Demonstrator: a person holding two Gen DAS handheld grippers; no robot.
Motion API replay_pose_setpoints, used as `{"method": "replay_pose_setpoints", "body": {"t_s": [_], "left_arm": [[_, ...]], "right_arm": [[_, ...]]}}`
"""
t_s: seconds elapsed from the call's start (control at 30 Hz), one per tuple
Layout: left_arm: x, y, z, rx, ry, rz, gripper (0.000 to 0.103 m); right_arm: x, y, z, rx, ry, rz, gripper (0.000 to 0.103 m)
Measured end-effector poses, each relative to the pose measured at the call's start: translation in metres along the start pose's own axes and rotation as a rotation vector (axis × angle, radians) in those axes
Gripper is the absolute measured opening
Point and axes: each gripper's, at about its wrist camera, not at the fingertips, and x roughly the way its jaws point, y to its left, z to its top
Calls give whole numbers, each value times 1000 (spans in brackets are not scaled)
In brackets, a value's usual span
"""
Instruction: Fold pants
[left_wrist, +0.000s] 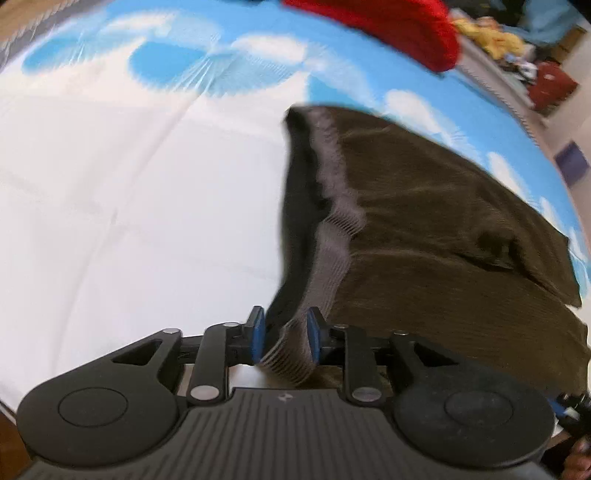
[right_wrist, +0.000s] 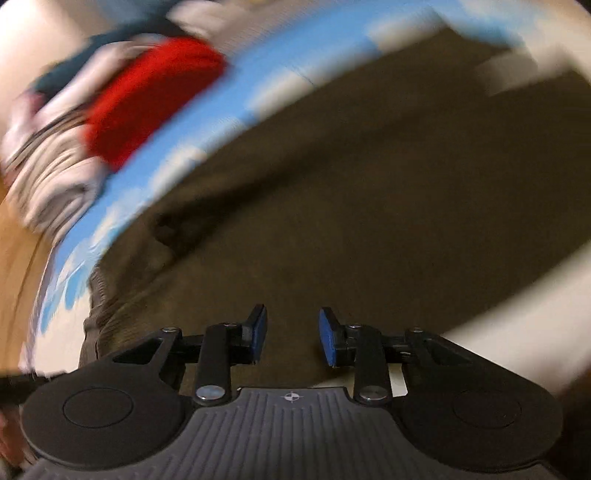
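Note:
Dark brown corduroy pants lie folded on a bed sheet printed with blue sky and white clouds. The grey ribbed waistband runs toward my left gripper, which is shut on the waistband's near end. In the right wrist view the same pants fill the middle, blurred by motion. My right gripper is open just above the brown cloth, with nothing between its blue pads.
A red garment lies at the far edge of the bed; it also shows in the right wrist view beside a striped pile of cloth. Clutter and a red bag stand beyond the bed on the right.

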Motion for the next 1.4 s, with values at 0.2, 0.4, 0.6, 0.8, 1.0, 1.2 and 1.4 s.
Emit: {"method": "replay_pose_setpoints", "body": {"t_s": [0.2,0.4,0.6,0.8,1.0,1.2,1.4], "left_arm": [[22,-4,-2,-2,49,36,54],[37,-19,-5,98,69,90,58],[36,-16,-4,85,67,106,62],[38,-20,-4,100,60,118,62],[36,-26,-7,137,56,115,48],[3,-41,-2,234,-17,115,16],[-68,-12,-4,144,-186,53,15]], "right_arm": [[7,-25,1,149,22,-16,34],[-10,-33,-7,173,-16,-69,33],[-7,-40,-13,219,2,-98,34],[-6,-40,-16,206,18,-154,38],[5,-42,-8,181,-11,-113,38],[14,-29,-2,82,-44,-150,13],[-26,3,2,-51,-137,-43,11]]}}
